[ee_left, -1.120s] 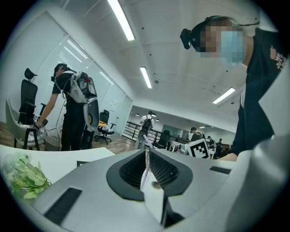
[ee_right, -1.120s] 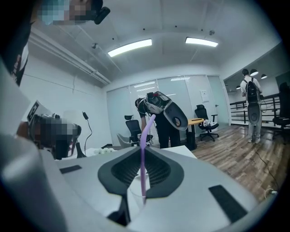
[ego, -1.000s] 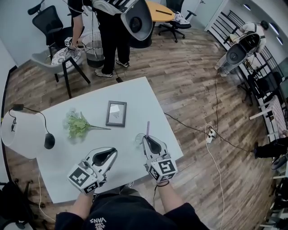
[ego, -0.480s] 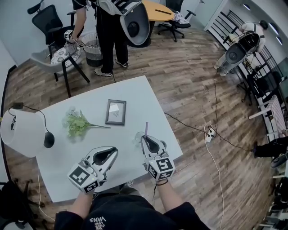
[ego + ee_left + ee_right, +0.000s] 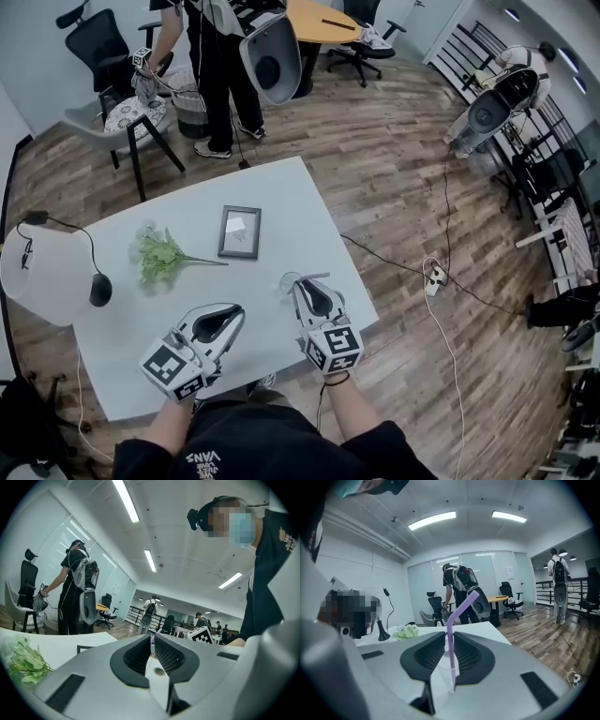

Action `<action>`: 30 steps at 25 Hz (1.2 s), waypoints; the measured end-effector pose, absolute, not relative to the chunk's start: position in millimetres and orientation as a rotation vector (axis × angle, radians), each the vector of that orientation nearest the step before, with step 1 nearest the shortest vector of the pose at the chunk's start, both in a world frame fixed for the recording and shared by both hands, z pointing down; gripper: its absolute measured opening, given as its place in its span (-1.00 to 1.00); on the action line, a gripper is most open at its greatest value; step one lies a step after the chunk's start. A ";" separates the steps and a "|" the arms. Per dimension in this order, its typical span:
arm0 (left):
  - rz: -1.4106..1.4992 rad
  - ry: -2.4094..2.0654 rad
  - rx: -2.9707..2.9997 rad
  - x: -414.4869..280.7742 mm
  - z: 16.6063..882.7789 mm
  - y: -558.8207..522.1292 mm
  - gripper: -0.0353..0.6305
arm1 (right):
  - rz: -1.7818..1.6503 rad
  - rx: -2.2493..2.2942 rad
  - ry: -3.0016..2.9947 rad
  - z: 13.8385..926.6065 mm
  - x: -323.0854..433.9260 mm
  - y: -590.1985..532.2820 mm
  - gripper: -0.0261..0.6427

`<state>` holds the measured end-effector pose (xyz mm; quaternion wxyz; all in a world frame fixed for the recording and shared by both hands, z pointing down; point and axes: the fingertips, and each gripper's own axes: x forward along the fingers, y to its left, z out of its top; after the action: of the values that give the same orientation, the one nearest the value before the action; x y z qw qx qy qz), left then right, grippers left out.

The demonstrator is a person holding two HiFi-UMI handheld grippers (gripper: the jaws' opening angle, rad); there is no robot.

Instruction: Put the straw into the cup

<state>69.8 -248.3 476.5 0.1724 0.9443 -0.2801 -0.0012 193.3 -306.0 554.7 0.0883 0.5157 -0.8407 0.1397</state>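
The right hand-held gripper (image 5: pixel 449 637) pinches the purple straw (image 5: pixel 450 660), whose long axis stands upright between its jaws. The clear cup (image 5: pixel 289 282) stands just left of its tip. The left hand-held gripper (image 5: pixel 152 638), closed and empty, is farther off.

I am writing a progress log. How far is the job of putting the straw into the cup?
Done: the right gripper is shut on the purple straw. In hand: its lower end seems to sit inside the clear cup, but that is hard to confirm. Left: open the jaws and release it. The left gripper is shut, empty.
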 end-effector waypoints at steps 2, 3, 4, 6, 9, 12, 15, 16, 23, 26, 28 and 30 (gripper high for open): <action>-0.007 -0.794 2.681 70.9 475.3 -247.4 -0.79 | 0.421 1.541 -2.501 552.2 195.8 -303.7 -0.72; -0.010 -0.793 2.682 71.5 474.4 -246.8 -0.79 | 0.424 1.543 -2.502 550.9 196.7 -302.3 -0.70; -0.013 -0.791 2.684 72.0 473.3 -246.2 -0.79 | 0.425 1.544 -2.503 549.7 197.3 -300.9 -0.70; -0.019 -0.789 2.687 72.8 471.7 -245.4 -0.79 | 0.420 1.546 -2.505 547.2 198.3 -298.6 -0.69; -0.023 -0.787 2.690 73.4 470.4 -244.4 -0.79 | 0.408 1.554 -2.509 542.9 199.3 -296.3 -0.67; -0.027 -0.785 2.692 73.5 469.2 -242.1 -0.79 | 0.393 1.559 -2.517 536.7 198.8 -294.0 -0.67; -0.033 -0.780 2.697 74.5 465.9 -240.5 -0.79 | 0.374 1.567 -2.525 527.1 199.1 -292.3 -0.66; -0.034 -0.778 2.700 75.1 464.7 -240.1 -0.79 | 0.364 1.572 -2.528 522.8 199.8 -291.6 -0.66; -0.061 -0.779 2.710 77.3 456.8 -238.5 -0.79 | 0.261 1.606 -2.599 476.4 202.6 -282.5 -0.65; -0.070 -0.778 2.723 79.4 451.5 -237.6 -0.79 | 0.208 1.617 -2.624 456.2 202.9 -277.3 -0.65; -0.075 -0.778 2.730 78.8 448.5 -237.3 -0.79 | 0.168 1.618 -2.629 447.5 201.4 -273.0 -0.65; -0.081 -0.780 2.737 78.4 444.3 -236.5 -0.79 | 0.146 1.619 -2.631 440.6 200.6 -267.9 -0.65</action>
<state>78.4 -236.5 444.3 0.1468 0.9510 -0.2708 -0.0282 200.6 -267.9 440.6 0.0245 0.5232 -0.8506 0.0471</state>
